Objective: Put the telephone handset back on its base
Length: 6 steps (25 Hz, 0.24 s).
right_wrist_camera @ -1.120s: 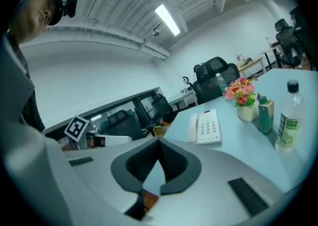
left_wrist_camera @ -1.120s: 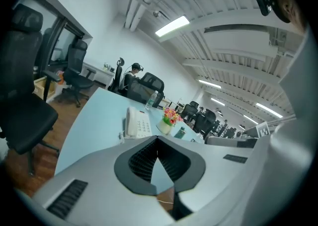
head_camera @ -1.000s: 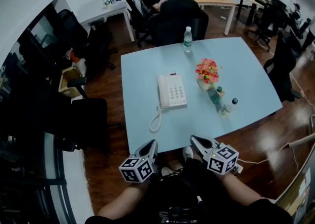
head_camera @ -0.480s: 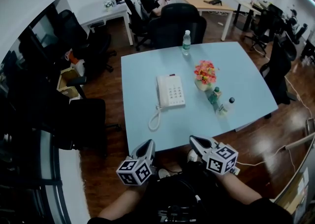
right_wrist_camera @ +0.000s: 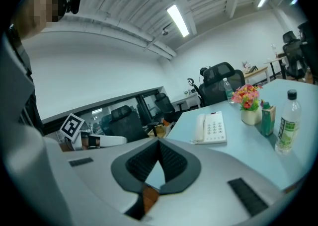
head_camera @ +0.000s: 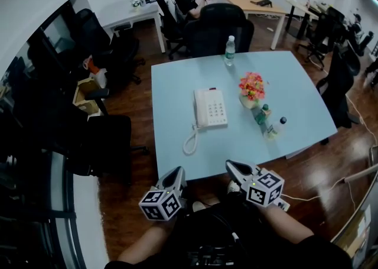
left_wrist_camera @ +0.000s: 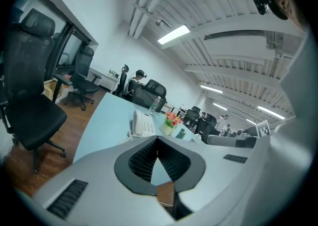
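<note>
1. The telephone (head_camera: 211,109) sat mid-tabletop (head_camera: 177,84), keypad up. The handset (head_camera: 200,109) lay along its left side and looked already in the cradle, but it was too small to confirm it was fully seated.
2. The coiled cord (head_camera: 190,140) looped off the near-left corner toward the tabletop edge.
3. The left gripper (head_camera: 178,172) had its jaws pressed together with nothing between them. The right gripper (head_camera: 231,165) was the same, clenched and empty. Both hung short of the near tabletop edge, well apart from the telephone.
4. Handling, my guess: rigid moulded plastic, light, smooth enough to slip under the pads, not fragile. The cord would likely tug back if lifted far.
5. Hold, my guess: the narrow middle bar, across its width, not the bulged ends. That would keep it balanced.
6. The flower pot (head_camera: 247,101) stood right of the telephone, clear of the handset side.
</note>
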Motion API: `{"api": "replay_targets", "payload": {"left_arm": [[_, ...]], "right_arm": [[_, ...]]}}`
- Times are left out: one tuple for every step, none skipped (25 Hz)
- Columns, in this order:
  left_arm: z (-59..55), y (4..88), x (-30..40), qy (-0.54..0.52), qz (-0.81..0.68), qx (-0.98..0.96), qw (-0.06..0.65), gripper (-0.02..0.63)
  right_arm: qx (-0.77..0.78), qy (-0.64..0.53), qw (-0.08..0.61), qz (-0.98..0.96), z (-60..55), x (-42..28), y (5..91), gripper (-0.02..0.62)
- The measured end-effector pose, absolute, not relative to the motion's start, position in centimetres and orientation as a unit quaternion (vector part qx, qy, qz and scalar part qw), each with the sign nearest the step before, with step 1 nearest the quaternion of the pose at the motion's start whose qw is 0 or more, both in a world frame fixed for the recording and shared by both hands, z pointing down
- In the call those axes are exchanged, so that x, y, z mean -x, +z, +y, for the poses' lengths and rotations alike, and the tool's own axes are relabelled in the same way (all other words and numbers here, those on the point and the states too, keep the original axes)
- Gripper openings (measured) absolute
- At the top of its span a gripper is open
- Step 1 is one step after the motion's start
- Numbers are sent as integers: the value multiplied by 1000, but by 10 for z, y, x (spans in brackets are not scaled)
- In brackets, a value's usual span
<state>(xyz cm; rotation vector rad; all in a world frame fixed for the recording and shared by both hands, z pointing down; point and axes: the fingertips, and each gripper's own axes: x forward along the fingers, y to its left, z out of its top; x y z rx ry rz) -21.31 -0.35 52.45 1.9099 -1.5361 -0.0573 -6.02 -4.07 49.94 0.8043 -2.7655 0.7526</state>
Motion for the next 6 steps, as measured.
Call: {"api": "replay_targets", "payload": {"left_arm": [[-4, 525, 213, -18, -587, -735, 338, 0], [-5, 526, 213, -16, -586, -736, 338, 0], [-6, 526, 213, -16, -586, -736, 338, 0], [-6, 526, 213, -16, -586, -736, 338, 1], [-7, 525, 213, -17, -586, -736, 338, 0], [-8, 525, 213, -19, -586, -736, 337, 0]], "right_arm": [[-269, 252, 82, -926, -41, 61, 500, 9], [-269, 253, 80, -926, -42, 62, 501, 9], [-269, 253, 79, -926, -43, 62, 502, 9], [-269, 253, 78, -926, -44, 63, 502, 9], [-270, 254, 77, -926, -45, 63, 503, 9], [-270, 254, 77, -926, -45, 64, 503, 9]]}}
